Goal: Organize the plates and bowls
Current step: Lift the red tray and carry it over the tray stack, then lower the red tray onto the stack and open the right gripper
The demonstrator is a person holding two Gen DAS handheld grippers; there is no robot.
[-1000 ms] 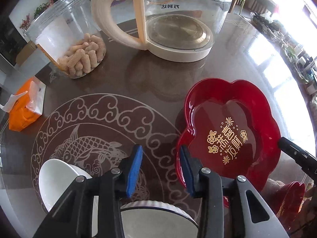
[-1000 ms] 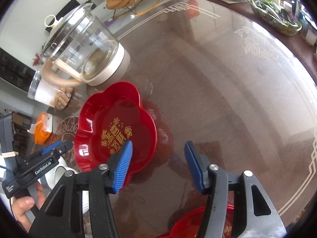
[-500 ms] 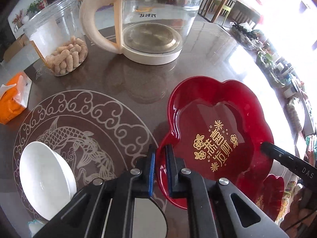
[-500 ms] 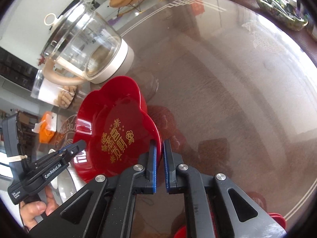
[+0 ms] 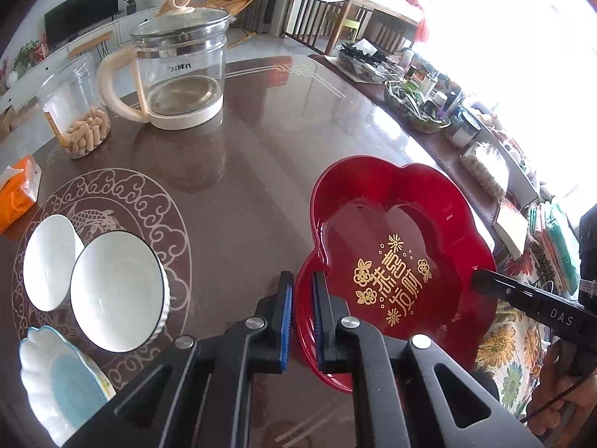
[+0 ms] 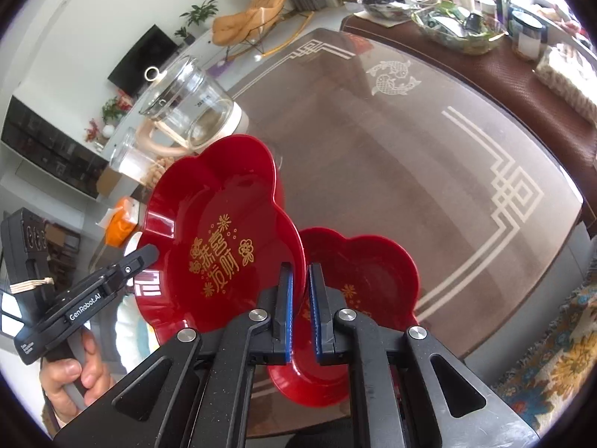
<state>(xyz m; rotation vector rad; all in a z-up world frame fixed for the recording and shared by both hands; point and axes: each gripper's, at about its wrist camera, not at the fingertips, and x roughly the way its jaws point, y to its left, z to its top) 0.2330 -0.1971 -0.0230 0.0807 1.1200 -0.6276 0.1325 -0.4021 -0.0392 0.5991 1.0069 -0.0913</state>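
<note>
**Inspector:** Porcelain first, at the far left of the left wrist view: a scalloped white dish with a pale blue centre, a small plain white bowl and a larger white bowl with a dark rim and ribbed wall sit close together on the brown glass-topped table. Behind them stand a clear jar of peanuts and a glass kettle with a cream handle.

**Assistant:** And the item in hand?

**Inspector:** Right of centre, a glossy red flower-shaped plate with gold characters. The left gripper is clamped narrow on its near-left rim; the right gripper is pinched on the opposite rim. The plate appears raised and tilted clear of the table. A second, matching red plate lies flat on the table just beyond and partly under it in the right wrist view.

**Assistant:** Handling?

**Inspector:** I judge it light, stiff, probably lacquered plastic, and slippery. The upturned lobed rim is the only sound purchase, one pad inside and one outside. Two opposite grips should keep it level; uneven pull could let it slide out. Nesting onto its twin calls for aligning the lobes.
</note>
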